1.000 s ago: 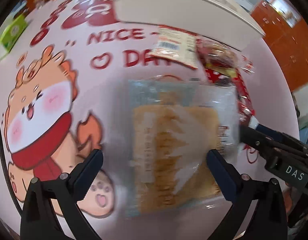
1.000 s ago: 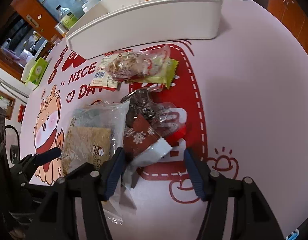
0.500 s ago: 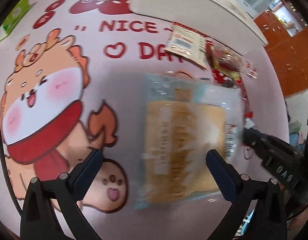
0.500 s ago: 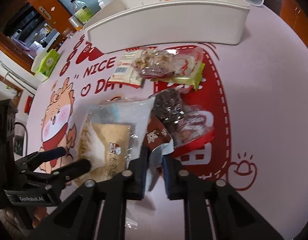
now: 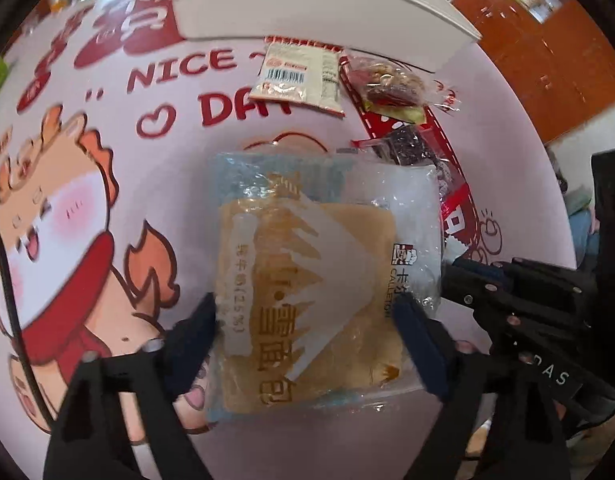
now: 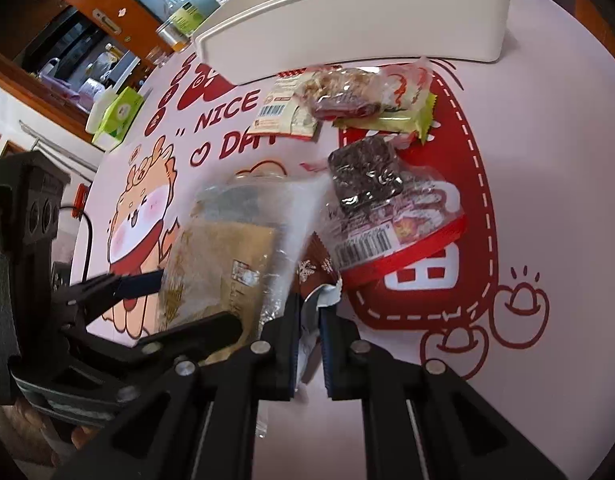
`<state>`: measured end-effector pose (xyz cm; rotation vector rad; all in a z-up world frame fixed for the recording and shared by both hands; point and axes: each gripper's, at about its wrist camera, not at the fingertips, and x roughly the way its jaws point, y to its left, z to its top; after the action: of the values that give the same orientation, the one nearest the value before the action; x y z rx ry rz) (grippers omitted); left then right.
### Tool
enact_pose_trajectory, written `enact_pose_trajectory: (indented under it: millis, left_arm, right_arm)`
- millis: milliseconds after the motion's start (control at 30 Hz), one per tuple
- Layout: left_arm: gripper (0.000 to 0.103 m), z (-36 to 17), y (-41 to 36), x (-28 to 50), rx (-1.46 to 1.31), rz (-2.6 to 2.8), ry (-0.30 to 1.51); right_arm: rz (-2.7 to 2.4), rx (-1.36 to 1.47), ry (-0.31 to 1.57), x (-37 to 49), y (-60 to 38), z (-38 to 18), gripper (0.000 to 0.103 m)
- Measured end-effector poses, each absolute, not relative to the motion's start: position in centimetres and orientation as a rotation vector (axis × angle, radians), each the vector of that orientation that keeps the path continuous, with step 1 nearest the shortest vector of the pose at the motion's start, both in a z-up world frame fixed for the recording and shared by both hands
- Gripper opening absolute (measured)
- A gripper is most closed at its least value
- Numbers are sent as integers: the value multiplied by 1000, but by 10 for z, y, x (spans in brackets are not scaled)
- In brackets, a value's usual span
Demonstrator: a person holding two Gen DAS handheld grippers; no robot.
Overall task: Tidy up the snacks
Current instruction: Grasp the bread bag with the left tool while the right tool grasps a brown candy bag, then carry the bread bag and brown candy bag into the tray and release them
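Observation:
A clear bag with a yellow bread slice [image 5: 307, 280] lies on the pink printed tablecloth; it also shows in the right wrist view [image 6: 227, 256]. My left gripper [image 5: 307, 336] has closed onto the bag's two sides. My right gripper [image 6: 309, 320] is shut on the white end of a brown snowflake snack packet [image 6: 315, 272], next to the bread bag. A white storage bin [image 6: 347, 24] stands at the back, seen also in the left wrist view [image 5: 307, 4].
Loose snacks lie before the bin: a barcode packet [image 6: 283, 112], a nut-and-date bag [image 6: 347, 92] on a green packet [image 6: 403, 120], a dark cake in a red-edged wrapper [image 6: 387, 208]. A green tissue box [image 6: 117, 114] and bottles stand far left.
My left gripper has closed from wide open onto the bread bag. My right gripper shut on the brown packet's end and keeps its hold.

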<state>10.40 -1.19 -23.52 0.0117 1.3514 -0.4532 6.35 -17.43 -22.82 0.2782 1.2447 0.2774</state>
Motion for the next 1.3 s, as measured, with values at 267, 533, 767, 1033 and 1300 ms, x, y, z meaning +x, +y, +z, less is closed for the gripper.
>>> enact_pose_trajectory:
  millis: [267, 533, 767, 1033, 1300]
  left_arm:
    - [26, -212, 10, 112, -117, -436, 1302]
    - [22, -176, 25, 103, -132, -444, 1230]
    - [22, -116, 26, 107, -143, -466, 1097]
    - [23, -55, 20, 126, -87, -426, 939]
    - [23, 11, 13, 164, -60, -362, 777]
  right_arm:
    - [264, 261, 1246, 61, -176, -224, 9]
    - [275, 279, 1214, 54, -179, -207, 8]
    - [272, 284, 1132, 56, -187, -172, 8]
    - [238, 254, 981, 69, -206, -108, 8]
    - [168, 160, 784, 99, -230, -27, 8]
